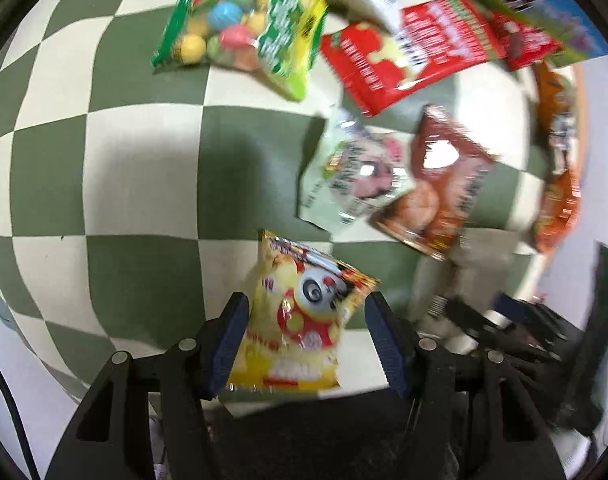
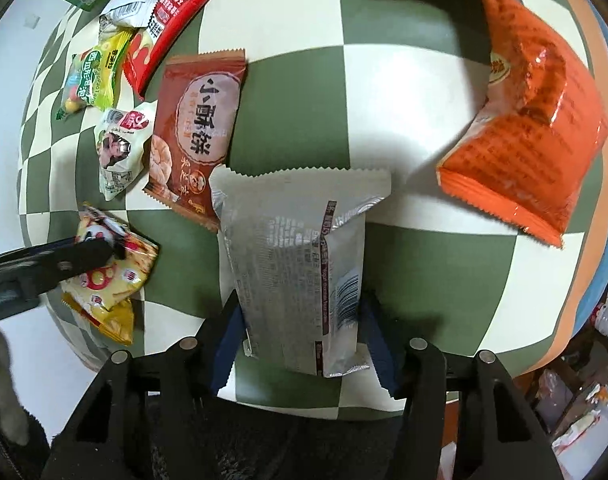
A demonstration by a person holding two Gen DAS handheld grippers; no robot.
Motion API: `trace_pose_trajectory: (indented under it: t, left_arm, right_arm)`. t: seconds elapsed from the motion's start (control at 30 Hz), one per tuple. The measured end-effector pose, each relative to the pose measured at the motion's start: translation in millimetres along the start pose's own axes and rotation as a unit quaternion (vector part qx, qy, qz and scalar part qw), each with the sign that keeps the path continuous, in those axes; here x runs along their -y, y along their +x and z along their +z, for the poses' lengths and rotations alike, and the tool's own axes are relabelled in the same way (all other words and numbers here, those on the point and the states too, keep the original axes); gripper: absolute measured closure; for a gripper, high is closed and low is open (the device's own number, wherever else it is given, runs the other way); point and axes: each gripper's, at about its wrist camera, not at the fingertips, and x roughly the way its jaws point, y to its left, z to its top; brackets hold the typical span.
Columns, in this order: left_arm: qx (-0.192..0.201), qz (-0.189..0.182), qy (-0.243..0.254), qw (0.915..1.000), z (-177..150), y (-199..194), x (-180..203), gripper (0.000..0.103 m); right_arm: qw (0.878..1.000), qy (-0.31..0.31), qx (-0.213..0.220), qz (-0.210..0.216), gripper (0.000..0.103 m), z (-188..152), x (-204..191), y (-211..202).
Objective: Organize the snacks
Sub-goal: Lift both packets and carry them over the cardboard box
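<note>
Snacks are lying scattered over a desk [image 2: 403, 128] covered in a green and cream checked cloth. The left gripper [image 1: 305, 334] is holding a yellow packet [image 1: 300, 320] with red spots; its blue-padded fingers [image 1: 230, 340] are sitting on either side, the left one pressing the packet's edge, while the right one looks to be just beside it (blur makes contact hard to judge). From the right wrist view, that same yellow packet [image 2: 112, 276] is sitting at the near left edge of the desk, with the left gripper's dark finger crossing over it. The right gripper [image 2: 302, 344] is clamping a silver packet [image 2: 300, 264], back side up with a barcode showing, its fingers [image 2: 228, 344] pressing both sides. The silver packet's far end is lying against a brown packet [image 2: 196, 132]. Beside the brown one a small white packet [image 2: 122, 152] is resting, and farther off a green candy bag [image 2: 94, 76] and a red packet [image 2: 172, 12] are lying together. An orange bag [image 2: 531, 128] is sitting well apart on the right.
</note>
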Motion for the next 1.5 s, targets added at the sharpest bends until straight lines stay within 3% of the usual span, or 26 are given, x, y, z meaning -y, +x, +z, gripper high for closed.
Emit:
trace_pose_trajectory:
  t: [0.1, 0.23, 0.33, 0.67, 0.8, 0.87, 0.97, 1.27, 1.4, 1.5]
  left_arm:
    - [-0.003, 0.011, 0.031, 0.9995, -6, -10, 16, 0.040]
    - [-0.048, 0.058, 0.090, 0.9931, -15, 28, 46, 0.040]
    - [-0.044, 0.113, 0.108, 0.9867, -18, 46, 58, 0.040]
    - [-0.027, 0.102, 0.085, 0.9908, -17, 51, 33, 0.032]
    - [-0.008, 0.119, 0.087, 0.9890, -20, 58, 16, 0.038]
    - [0.005, 0.115, 0.083, 0.9899, -27, 55, 23, 0.048]
    - [0.019, 0.100, 0.075, 0.9920, -37, 25, 24, 0.057]
    - [0.080, 0.035, 0.064, 0.9941, -28, -65, 45, 0.058]
    - [0.137, 0.003, 0.076, 0.9876, -11, -130, 76, 0.058]
    - [0.180, -0.008, 0.090, 0.9795, 16, -173, 91, 0.058]
  right_arm:
    - [1.000, 0.000, -0.005, 0.004, 0.039, 0, 1, -3]
    - [1.000, -0.009, -0.013, -0.002, 0.038, -1, -3, 0]
    - [1.000, -0.020, -0.017, -0.012, 0.038, 4, -25, 21]
    - [0.999, -0.037, -0.014, -0.027, 0.038, -2, -35, 30]
    - [0.999, -0.042, -0.014, -0.032, 0.040, -2, -30, 30]
    - [0.999, -0.045, -0.007, -0.029, 0.045, -1, -29, 28]
    - [0.999, -0.046, 0.009, -0.013, 0.046, -1, -20, 14]
    - [0.996, -0.050, 0.061, 0.041, 0.046, 6, -15, -56]
    - [0.991, -0.054, 0.097, 0.072, 0.046, 22, -15, -112]
    - [0.985, -0.059, 0.139, 0.082, 0.046, 53, -15, -157]
